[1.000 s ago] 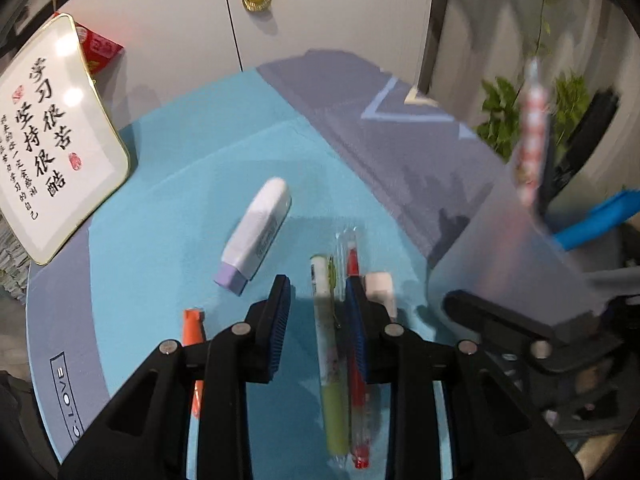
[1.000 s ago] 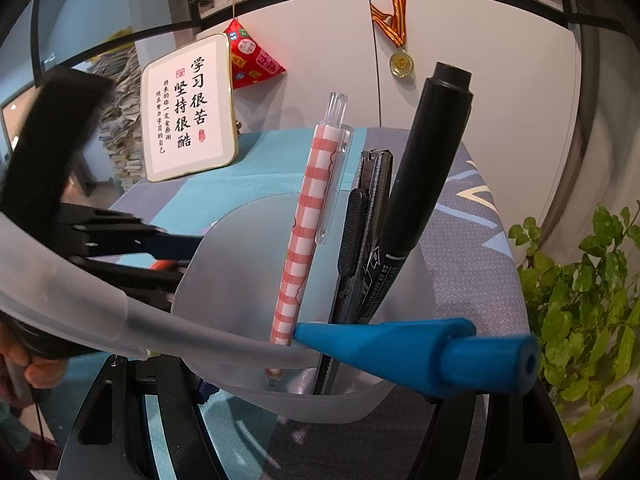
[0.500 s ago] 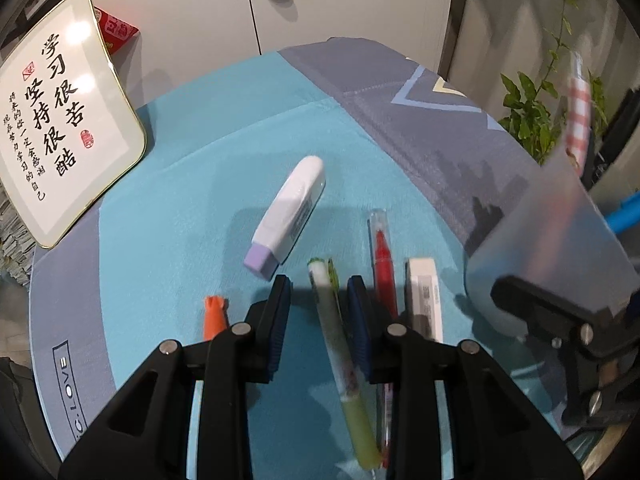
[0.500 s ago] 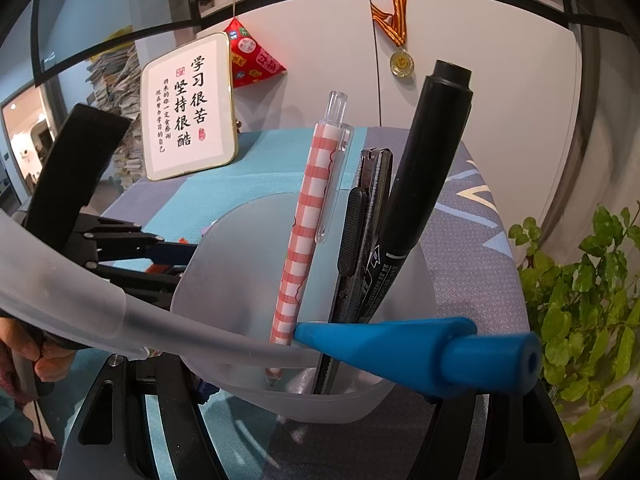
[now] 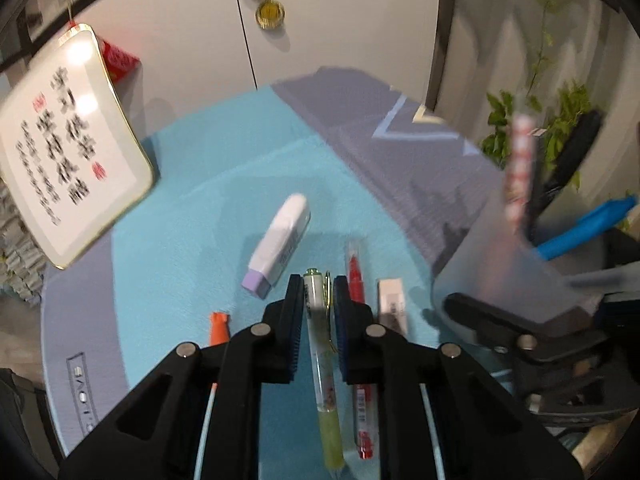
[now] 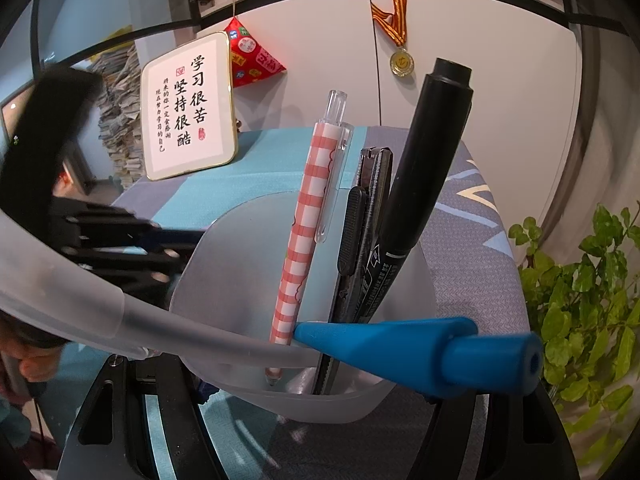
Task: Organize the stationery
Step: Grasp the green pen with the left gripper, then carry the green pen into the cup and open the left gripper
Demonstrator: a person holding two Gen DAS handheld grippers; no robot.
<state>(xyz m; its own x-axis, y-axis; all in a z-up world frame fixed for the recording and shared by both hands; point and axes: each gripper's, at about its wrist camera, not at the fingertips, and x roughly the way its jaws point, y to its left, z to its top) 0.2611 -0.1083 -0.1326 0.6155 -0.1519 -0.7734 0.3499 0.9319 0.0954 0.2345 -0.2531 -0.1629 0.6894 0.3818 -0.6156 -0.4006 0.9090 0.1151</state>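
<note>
My left gripper [image 5: 317,312] straddles the green pen [image 5: 322,360], jaws parted, not pinching. My right gripper [image 6: 320,408] carries the translucent cup [image 6: 240,264]; its jaws are hidden, so I cannot tell their state.

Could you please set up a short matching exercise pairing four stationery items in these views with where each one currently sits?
Items:
1. yellow-green pen
2. red pen
3. pink checked pen
4. lilac-capped white correction tape

Places:
A. standing in the frosted plastic cup
B. between the left tool's fingers
C. lying ahead-left of that tool
D. just right of that tool's right finger

Pairs: 1-B, 2-D, 3-A, 4-C
</note>
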